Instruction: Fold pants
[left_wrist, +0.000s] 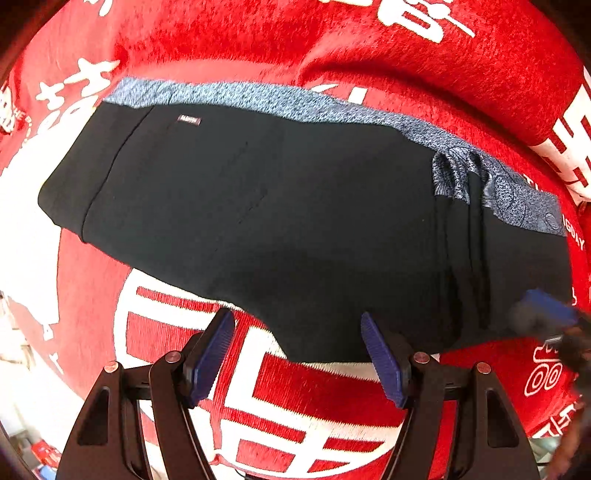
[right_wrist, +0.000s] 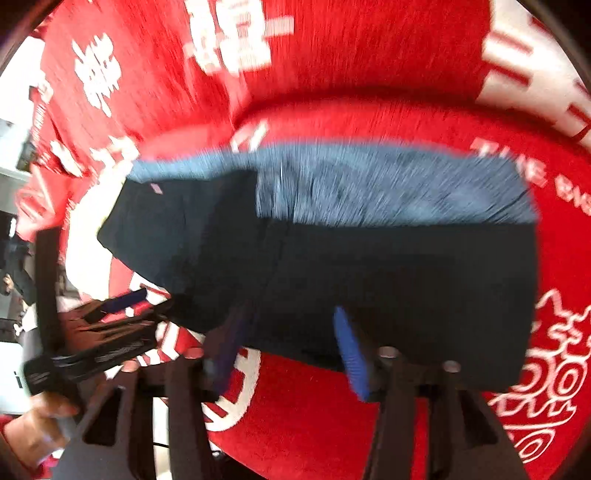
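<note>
The dark navy pants (left_wrist: 258, 206) lie flat on a red cloth, with a blue patterned strip (left_wrist: 280, 101) along their far edge and a bunched fold (left_wrist: 461, 184) at the right. My left gripper (left_wrist: 297, 325) is open and empty, hovering at the pants' near edge. The right gripper (left_wrist: 546, 310) shows blurred at the right edge of that view. In the blurred right wrist view the pants (right_wrist: 369, 280) fill the middle, my right gripper (right_wrist: 291, 325) is open and empty over their near edge, and the left gripper (right_wrist: 122, 306) sits at the left.
A red cloth with white characters (left_wrist: 406, 55) covers the whole surface under the pants (right_wrist: 332, 55). A hand (right_wrist: 33, 421) holds the left gripper at the lower left of the right wrist view. Room clutter shows at the far left (right_wrist: 14, 155).
</note>
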